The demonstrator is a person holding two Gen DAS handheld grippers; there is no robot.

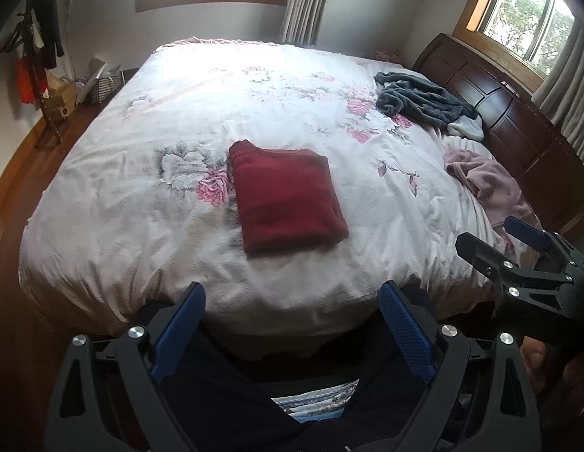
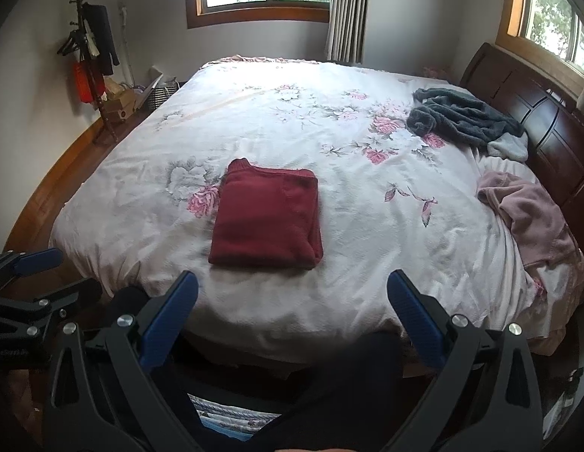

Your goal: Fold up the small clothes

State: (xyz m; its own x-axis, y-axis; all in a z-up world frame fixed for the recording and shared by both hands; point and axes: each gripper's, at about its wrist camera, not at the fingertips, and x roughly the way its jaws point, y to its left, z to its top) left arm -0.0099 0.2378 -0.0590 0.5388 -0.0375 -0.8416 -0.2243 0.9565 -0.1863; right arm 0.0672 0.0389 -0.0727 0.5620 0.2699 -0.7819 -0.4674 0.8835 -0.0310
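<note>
Left hand-held gripper point(image 1: 292, 312) and right hand-held gripper point(image 2: 292, 301) both spread wide, empty.

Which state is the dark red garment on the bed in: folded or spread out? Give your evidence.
Folded. The dark red garment lies as a compact rectangle with stacked layers along one edge, no sleeves spread, flat on the floral bedspread.

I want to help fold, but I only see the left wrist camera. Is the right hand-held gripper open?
Observer: Yes. The right hand-held gripper is open, both blue fingers spread wide, nothing between them.
Operator: That gripper hides part of the pink garment. Where does it end?
Observer: The pink garment runs on toward the side edge of the bed, crumpled and unfolded.
Operator: What's at the coat stand's top?
Observer: The coat stand ends in a knobbed tip, with empty hangers below it.
</note>
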